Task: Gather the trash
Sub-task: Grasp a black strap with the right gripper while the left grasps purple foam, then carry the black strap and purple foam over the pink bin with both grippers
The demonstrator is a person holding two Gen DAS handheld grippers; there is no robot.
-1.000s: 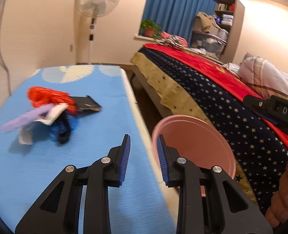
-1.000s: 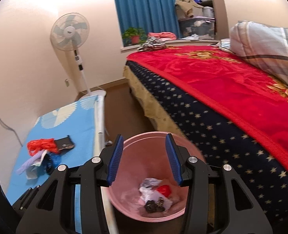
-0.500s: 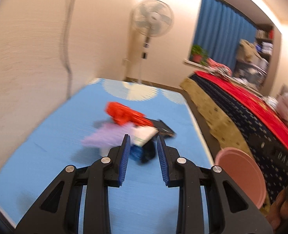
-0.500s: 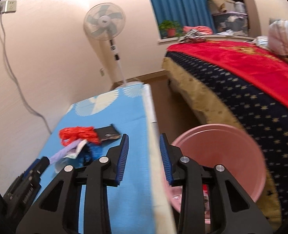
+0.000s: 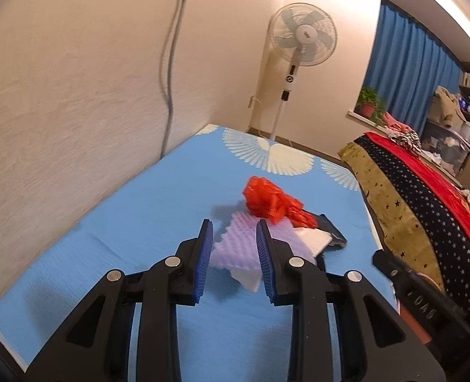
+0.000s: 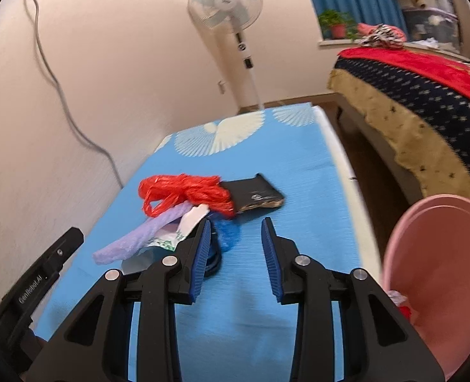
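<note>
Both claws — parted (empty) — near trash pile [image 6: 184,203]

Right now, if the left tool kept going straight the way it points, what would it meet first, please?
Most likely the purple foam sheet, which lies framed between the open left tool fingers; how near it is cannot be judged.

The left tongs [image 5: 233,248] and right tongs [image 6: 233,245] are matt black plastic with ribbed blue pads [image 5: 204,261] and bright metal rivets. Beneath them the table [image 5: 145,210] wears a finely ribbed blue cloth. Ahead of the left tongs lie a dimpled lilac foam sheet [image 5: 235,245], crinkly glossy red plastic bag [image 5: 270,203] and smooth white paper [image 5: 311,238] (its edge only). Right of the right tongs, the pink bin [image 6: 438,270] looks smooth, faintly shiny plastic.
</note>
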